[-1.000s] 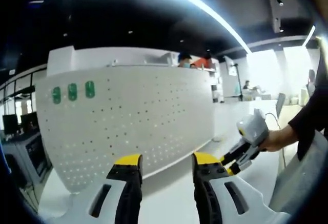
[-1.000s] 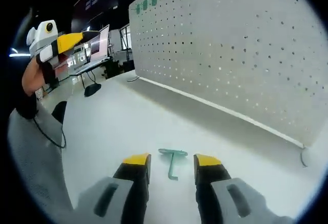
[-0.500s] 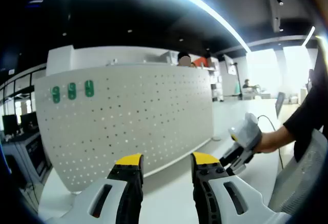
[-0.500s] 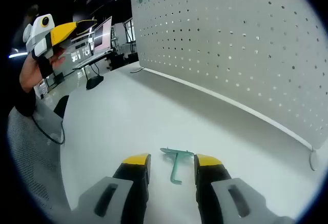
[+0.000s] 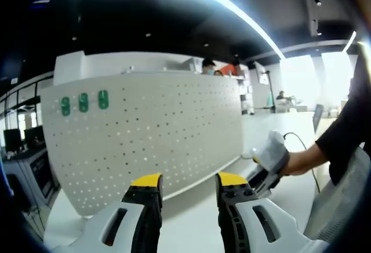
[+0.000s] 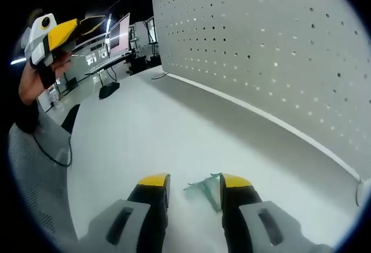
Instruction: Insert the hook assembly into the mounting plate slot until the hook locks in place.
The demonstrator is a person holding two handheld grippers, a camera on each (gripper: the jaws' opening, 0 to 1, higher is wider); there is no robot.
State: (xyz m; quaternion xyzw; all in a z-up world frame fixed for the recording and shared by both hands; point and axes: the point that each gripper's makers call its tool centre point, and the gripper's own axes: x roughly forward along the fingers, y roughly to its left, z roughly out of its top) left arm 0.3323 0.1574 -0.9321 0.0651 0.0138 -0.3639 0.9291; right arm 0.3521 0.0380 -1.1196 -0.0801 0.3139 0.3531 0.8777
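White perforated mounting plate (image 5: 145,131) stands upright along the far edge of the white surface (image 6: 151,131); in the right gripper view the same plate (image 6: 278,50) runs along the right side and recedes into the distance. Three green fittings (image 5: 84,102) sit in a row near the plate's upper left corner.

Left hand-held gripper (image 5: 185,180): raised above the surface, facing the plate, yellow-tipped jaws parted with nothing between them. It also appears at far left in the right gripper view (image 6: 55,33), held up in a person's hand.

Right hand-held gripper (image 6: 188,182): low over the surface, jaws parted. It is also seen at right in the left gripper view (image 5: 264,169), gripped by a hand (image 5: 298,161), angled down toward the surface.

Green hook assembly (image 6: 206,188): lies on the surface between the right jaws, close to the right-hand jaw; blurred, contact cannot be determined.
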